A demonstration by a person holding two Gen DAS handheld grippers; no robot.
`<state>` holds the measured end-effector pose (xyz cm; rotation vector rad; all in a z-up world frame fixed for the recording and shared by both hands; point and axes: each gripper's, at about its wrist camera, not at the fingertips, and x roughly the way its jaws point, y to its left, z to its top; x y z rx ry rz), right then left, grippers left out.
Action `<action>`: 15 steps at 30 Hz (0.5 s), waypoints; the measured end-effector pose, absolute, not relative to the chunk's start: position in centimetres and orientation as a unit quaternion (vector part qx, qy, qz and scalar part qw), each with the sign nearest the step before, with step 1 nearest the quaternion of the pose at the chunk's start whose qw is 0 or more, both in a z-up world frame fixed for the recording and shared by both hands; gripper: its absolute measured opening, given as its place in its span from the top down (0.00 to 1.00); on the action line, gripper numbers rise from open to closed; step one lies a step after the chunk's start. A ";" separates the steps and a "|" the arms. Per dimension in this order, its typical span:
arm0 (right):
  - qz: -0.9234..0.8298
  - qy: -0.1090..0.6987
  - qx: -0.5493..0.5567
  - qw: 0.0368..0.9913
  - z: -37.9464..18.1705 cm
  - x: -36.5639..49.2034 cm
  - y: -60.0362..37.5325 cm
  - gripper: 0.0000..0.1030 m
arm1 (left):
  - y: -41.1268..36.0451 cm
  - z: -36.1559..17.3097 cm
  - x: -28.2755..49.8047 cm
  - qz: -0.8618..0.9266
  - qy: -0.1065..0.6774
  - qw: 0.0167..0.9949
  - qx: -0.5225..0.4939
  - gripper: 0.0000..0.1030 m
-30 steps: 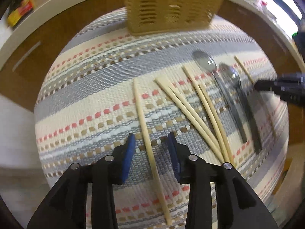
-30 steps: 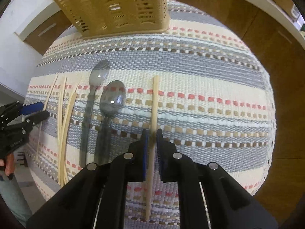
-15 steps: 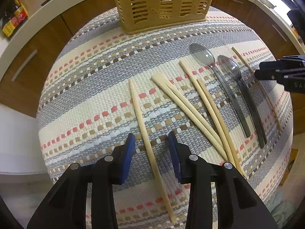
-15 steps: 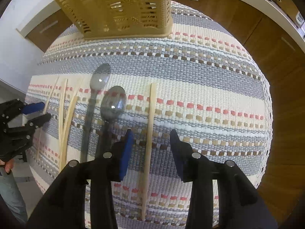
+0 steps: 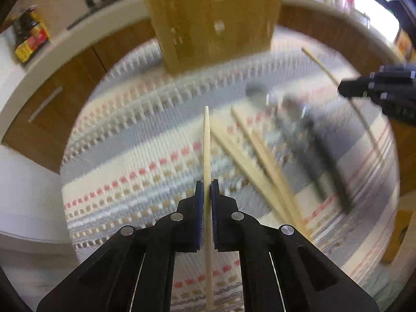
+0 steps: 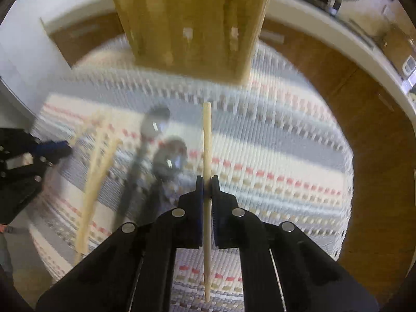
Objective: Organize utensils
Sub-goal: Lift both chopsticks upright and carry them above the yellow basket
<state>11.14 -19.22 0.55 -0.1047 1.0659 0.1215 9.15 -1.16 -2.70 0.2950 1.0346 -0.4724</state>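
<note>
My left gripper (image 5: 207,186) is shut on a wooden chopstick (image 5: 206,140) and holds it above the striped woven mat (image 5: 135,156). My right gripper (image 6: 207,182) is shut on another wooden chopstick (image 6: 207,135), also lifted. The tan slotted utensil basket (image 5: 210,18) stands at the far edge of the mat and also shows in the right wrist view (image 6: 189,23). Several more chopsticks (image 5: 254,156) and two grey spoons (image 5: 306,130) lie on the mat between the grippers. Both views are motion-blurred.
The mat covers a small table with edges close on all sides. Brown cabinets with a white counter (image 5: 65,39) curve behind it. A jar (image 5: 28,36) stands on the counter at left.
Both grippers have closed on their chopsticks and lifted them off the mat. Both have moved forward towards the basket, which looks larger and nearer.
</note>
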 end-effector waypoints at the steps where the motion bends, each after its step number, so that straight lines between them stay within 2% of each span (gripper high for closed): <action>1: 0.061 0.496 -0.047 0.865 1.3 11.0 -19.3 0.96 | -0.8 -1.4 9.2 -0.230 0.473 0.842 0.120 0.96; 9: 0.105 0.355 0.003 0.929 11.0 10.0 -20.9 0.96 | 0.7 10.0 11.5 -0.253 0.316 0.914 -0.003 0.96; 15: 0.106 0.267 0.024 0.958 15.3 12.2 -22.6 0.96 | -0.1 14.9 14.3 -0.274 0.223 0.934 -0.062 0.96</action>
